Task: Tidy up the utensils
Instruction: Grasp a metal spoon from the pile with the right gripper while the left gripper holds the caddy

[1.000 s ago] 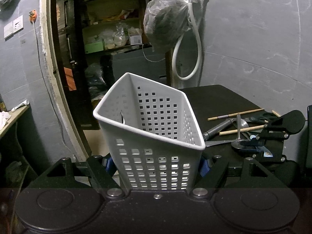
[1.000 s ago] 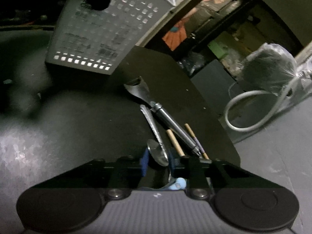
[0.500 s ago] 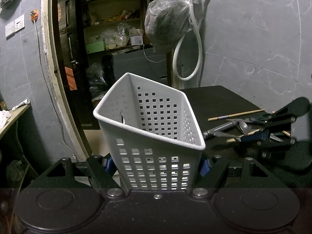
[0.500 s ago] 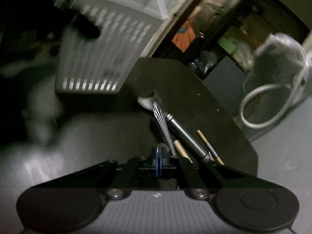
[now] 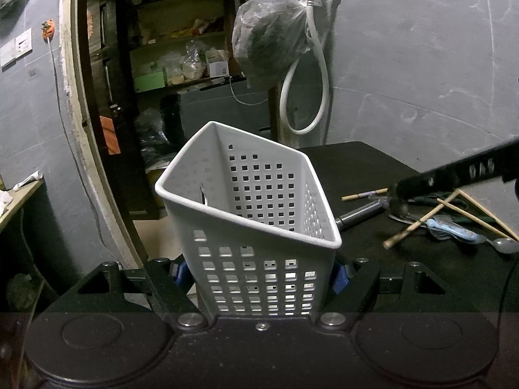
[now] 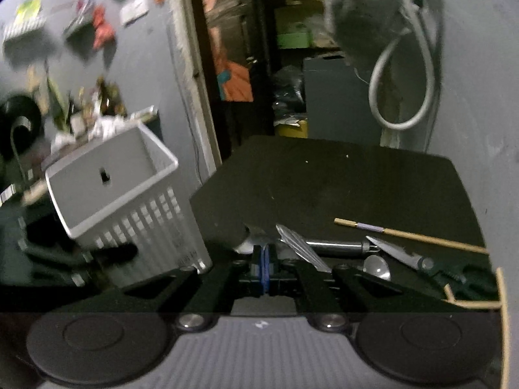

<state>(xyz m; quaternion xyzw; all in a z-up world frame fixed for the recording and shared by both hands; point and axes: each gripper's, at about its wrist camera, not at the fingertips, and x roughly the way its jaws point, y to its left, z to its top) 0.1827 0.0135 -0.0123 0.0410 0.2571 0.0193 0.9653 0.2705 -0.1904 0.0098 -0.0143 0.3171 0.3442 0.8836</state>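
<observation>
My left gripper (image 5: 259,272) is shut on a white perforated basket (image 5: 227,210), its blue pads pressing both side walls; the basket tilts toward the table. The right wrist view shows the basket (image 6: 107,175) at the left. My right gripper (image 6: 265,259) is shut, pads pressed together, and no utensil shows between them. It hovers over the utensil pile, and the left wrist view shows it (image 5: 397,191) coming in from the right. Under it lie a steel-handled scoop (image 6: 334,245), a fluted-handled utensil (image 6: 301,248), a spoon bowl (image 6: 376,265) and a chopstick (image 6: 408,235).
The black table (image 6: 324,175) carries more chopsticks (image 5: 408,228), a blue-handled utensil (image 5: 454,230) and a spoon (image 5: 506,244) at the right. Green-handled shears (image 6: 447,272) lie there too. Behind are a doorway with shelves (image 5: 181,74) and a hose with a hung bag (image 5: 269,39).
My right gripper closed, rose off the pile and rolled to level. The spoon bowl that sat between its fingers no longer shows there. The left gripper and basket kept still.
</observation>
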